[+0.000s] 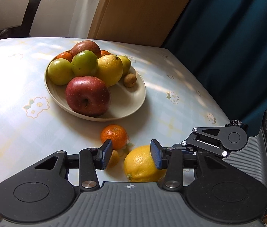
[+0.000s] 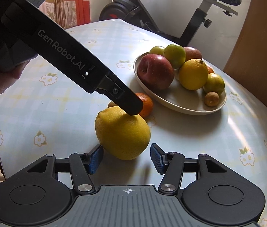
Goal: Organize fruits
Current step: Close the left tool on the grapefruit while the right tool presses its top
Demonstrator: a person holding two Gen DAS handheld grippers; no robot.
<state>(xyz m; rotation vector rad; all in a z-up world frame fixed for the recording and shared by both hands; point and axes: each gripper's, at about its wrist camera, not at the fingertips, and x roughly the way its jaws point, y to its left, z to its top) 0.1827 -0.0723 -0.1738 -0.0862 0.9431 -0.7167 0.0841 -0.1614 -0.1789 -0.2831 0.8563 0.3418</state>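
Two open grippers, left gripper (image 1: 131, 156) and right gripper (image 2: 126, 158), flank one loose lemon (image 2: 122, 133), neither gripping it.

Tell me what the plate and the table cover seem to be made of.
Plate: matte cream, faint concentric rings, possibly ceramic or moulded plastic; the look leaves it open. Table cover: glossy printed sheet with checks and flowers, probably vinyl or oilcloth, since it shows soft window glare and lies smooth over the table edge.

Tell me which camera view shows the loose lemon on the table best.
The right wrist view: the loose lemon shows almost whole, only its top edge covered by the left gripper's fingers. In the left wrist view the lemon is partly hidden behind a blue pad and the gripper body.
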